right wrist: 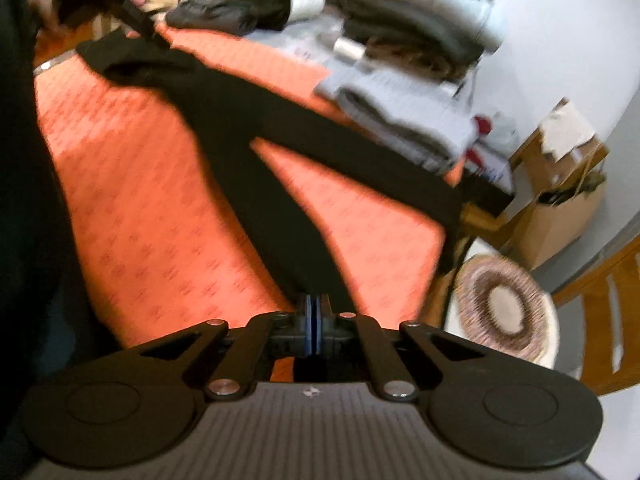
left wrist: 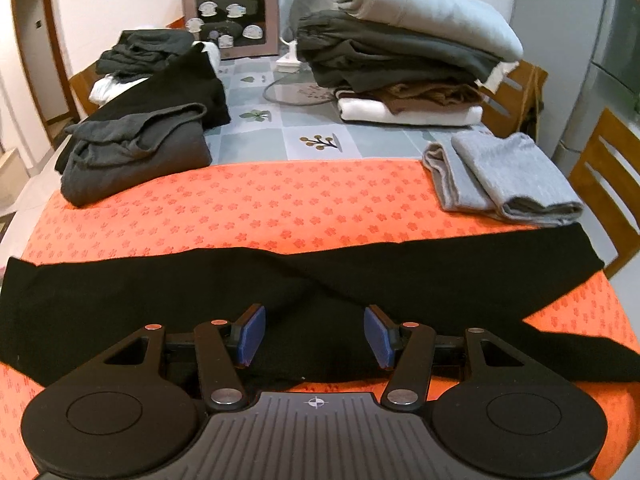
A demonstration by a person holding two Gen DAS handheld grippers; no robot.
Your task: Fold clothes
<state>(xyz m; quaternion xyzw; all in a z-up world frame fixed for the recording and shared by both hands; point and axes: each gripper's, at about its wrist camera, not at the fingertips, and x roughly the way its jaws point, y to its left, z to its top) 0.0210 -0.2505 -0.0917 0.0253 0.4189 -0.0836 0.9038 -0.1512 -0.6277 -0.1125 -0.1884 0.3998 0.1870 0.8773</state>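
Note:
A black garment [left wrist: 160, 300] with two long legs lies flat across the orange flowered cloth [left wrist: 280, 208] on the table. My left gripper [left wrist: 316, 332] hovers just over its middle, jaws open, blue pads [left wrist: 252, 334] well apart with only the cloth's surface below them. In the blurred right wrist view the same black garment [right wrist: 248, 136] runs diagonally over the orange cloth [right wrist: 132, 184], and one leg ends at my right gripper [right wrist: 314, 320]. Its pads are pressed together on that leg's end, near the table's edge.
A folded light grey garment [left wrist: 508, 176] lies at the right, a dark grey pile [left wrist: 132, 148] at the left, a tall folded stack [left wrist: 400, 48] behind. A wooden chair [left wrist: 608, 184] and a round woven cushion [right wrist: 504, 312] stand off the right edge. A person's dark clothing [right wrist: 24, 200] fills the left.

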